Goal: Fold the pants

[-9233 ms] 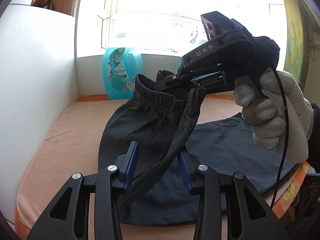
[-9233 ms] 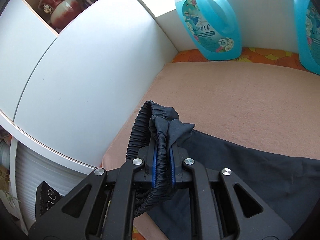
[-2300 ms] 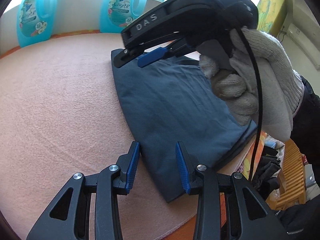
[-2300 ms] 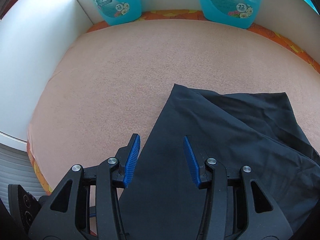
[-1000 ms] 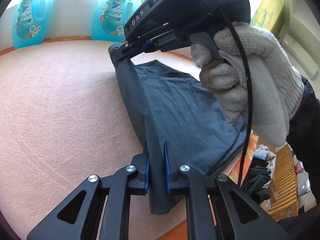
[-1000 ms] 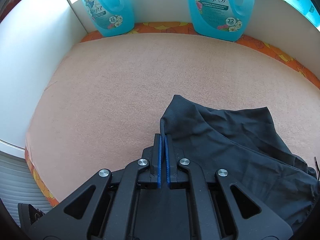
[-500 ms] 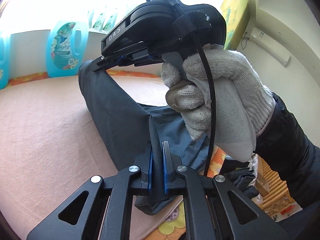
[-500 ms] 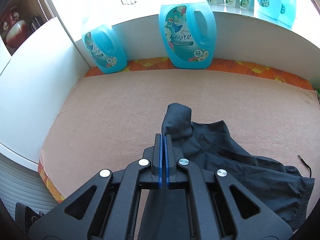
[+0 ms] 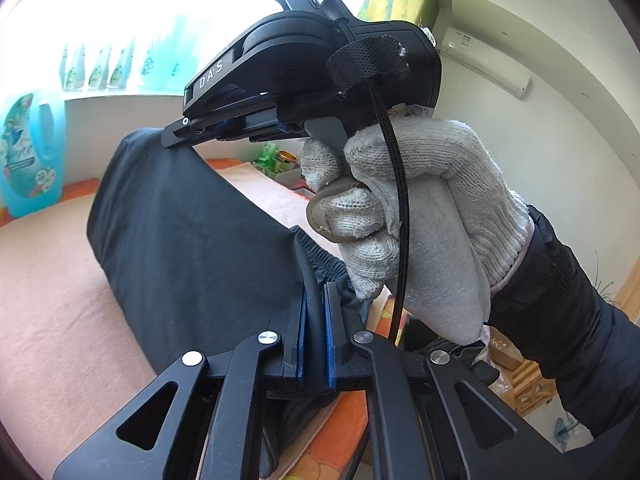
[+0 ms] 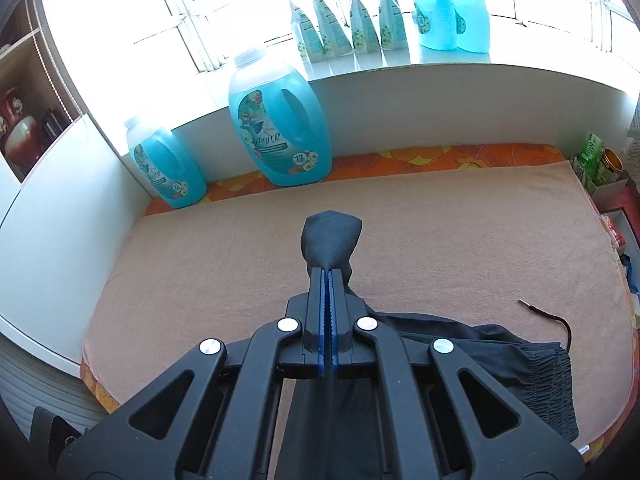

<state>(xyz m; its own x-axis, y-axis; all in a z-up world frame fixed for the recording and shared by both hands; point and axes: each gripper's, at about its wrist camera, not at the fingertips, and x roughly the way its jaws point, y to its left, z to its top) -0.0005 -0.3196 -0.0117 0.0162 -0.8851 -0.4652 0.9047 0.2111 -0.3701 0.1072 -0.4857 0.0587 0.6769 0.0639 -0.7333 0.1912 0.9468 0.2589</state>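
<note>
Left wrist view: your left tongs (image 9: pixel 315 300) are clamped on an edge of the dark pants (image 9: pixel 192 240), and your gloved right hand (image 9: pixel 416 216) grips the right tongs (image 9: pixel 176 138), which pinch another edge higher up, so the cloth hangs stretched between them above the pink blanket (image 9: pixel 48 312). In the right wrist view the narrow jaws hold a bunched tip of cloth, while the elastic waistband (image 10: pixel 548 376) rests on the blanket's near edge, well apart from the blue bottles (image 10: pixel 280 128) behind the blanket.

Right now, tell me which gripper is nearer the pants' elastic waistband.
Left. The left gripper is shut right on the elastic waistband; the right gripper pinches a raised fold of the pants, apart from the waistband.
</note>
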